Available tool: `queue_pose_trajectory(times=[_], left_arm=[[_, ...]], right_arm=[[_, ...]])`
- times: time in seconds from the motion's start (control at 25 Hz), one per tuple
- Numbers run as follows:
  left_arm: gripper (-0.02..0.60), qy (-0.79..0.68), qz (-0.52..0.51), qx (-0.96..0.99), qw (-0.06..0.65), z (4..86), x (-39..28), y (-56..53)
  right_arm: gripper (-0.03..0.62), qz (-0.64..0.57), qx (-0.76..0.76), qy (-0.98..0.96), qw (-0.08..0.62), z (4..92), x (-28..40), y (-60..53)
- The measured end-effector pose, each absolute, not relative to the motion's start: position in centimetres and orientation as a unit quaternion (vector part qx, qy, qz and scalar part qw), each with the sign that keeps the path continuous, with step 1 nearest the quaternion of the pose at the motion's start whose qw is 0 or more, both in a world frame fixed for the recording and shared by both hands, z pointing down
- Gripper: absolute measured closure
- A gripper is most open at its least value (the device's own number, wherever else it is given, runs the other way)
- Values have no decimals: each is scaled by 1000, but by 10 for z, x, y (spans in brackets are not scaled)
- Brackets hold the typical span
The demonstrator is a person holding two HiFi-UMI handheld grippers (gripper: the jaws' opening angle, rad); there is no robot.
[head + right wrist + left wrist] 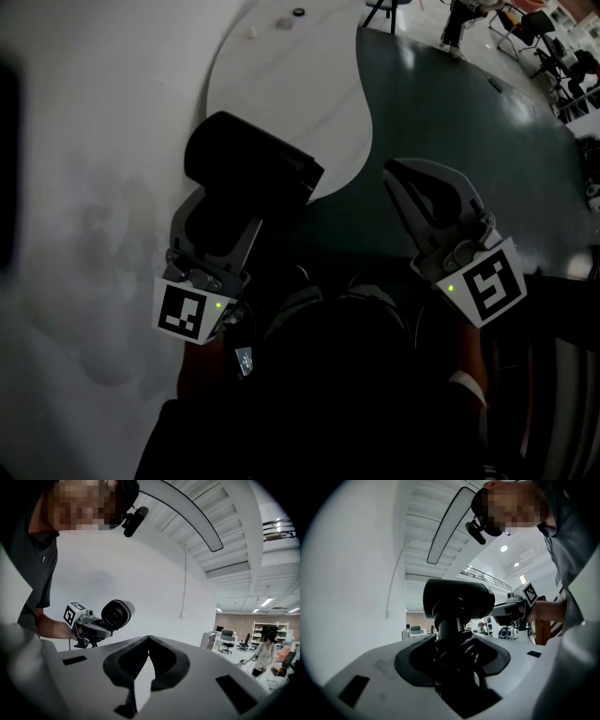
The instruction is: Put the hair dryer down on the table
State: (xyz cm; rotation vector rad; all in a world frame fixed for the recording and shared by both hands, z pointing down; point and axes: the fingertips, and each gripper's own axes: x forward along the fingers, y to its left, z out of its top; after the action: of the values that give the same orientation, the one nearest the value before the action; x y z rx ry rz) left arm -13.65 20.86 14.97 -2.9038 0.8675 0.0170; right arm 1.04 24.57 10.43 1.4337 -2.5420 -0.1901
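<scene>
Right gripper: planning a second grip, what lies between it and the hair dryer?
Nothing: head view shows only table edge and floor between right gripper and hair dryer.

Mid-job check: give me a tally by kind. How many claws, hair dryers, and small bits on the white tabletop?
Claws: 2, left claw and right claw
Hair dryer: 1
Small items on the white tabletop: 3
Total: 6
</scene>
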Motion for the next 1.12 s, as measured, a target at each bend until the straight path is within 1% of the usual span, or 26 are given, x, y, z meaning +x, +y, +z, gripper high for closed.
queue_pose_trajectory(times=[0.24,0.52,0.72,0.92,1.12], left_arm=[[364,284,14,-958,41,153,-143,205],[364,294,9,-955,31,156,-138,196],[364,306,1,-952,31,162,-100,153],[364,323,1,-946,33,164,-62,142],[364,333,-1,-942,31,181,-19,102]], right_arm=[[586,-65,489,-862,116,106,5,250],[586,-61,487,-863,116,109,16,241],[586,-57,474,-872,109,117,56,191],[586,-54,459,-881,103,123,95,173],[586,-48,447,-887,106,141,133,132]])
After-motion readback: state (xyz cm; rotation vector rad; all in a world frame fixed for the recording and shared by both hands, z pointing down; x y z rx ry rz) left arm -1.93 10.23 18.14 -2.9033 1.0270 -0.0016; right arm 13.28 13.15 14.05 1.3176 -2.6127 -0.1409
